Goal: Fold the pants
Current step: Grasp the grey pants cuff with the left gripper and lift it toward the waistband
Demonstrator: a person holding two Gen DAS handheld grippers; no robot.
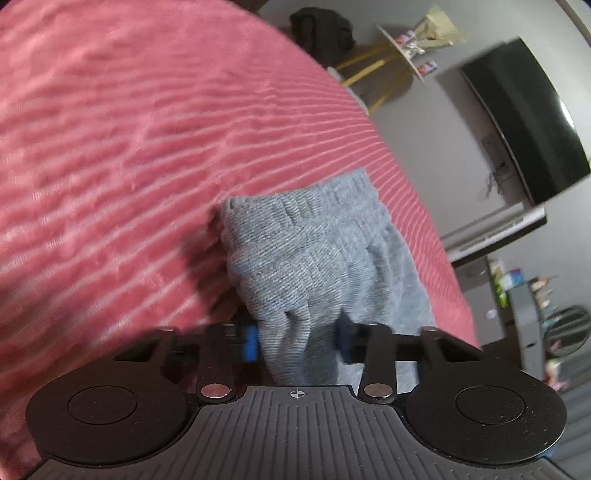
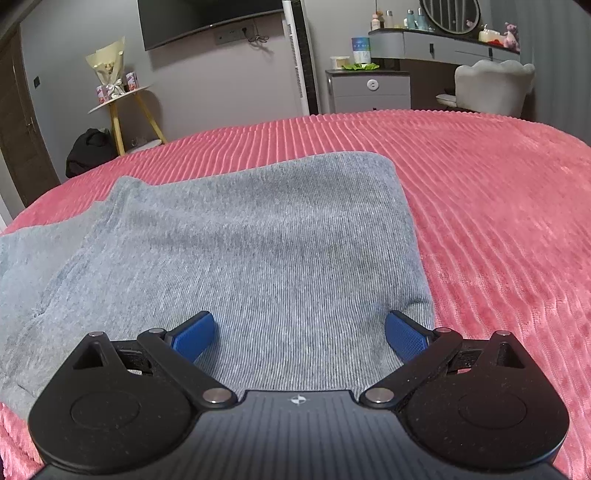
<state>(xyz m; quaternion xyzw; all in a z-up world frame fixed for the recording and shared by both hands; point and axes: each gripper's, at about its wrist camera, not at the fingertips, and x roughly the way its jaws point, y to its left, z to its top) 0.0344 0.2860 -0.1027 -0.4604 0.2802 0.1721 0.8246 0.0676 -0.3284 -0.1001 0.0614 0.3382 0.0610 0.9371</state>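
Blurred left tongs (image 1: 299, 341), pads half buried in pants (image 1: 306, 258)

One pair of grey pants (image 2: 236, 236) is lying on one bed (image 2: 498, 206) under a pink ribbed cover. Two tools are showing, the left tool (image 1: 297, 341) and the right tool (image 2: 299, 334), each carrying two blue pads. Beyond the bed's far edge, one television (image 2: 207, 22) is hanging, one bouquet (image 2: 107, 70) is standing, and one white chair (image 2: 491, 86) is sitting.
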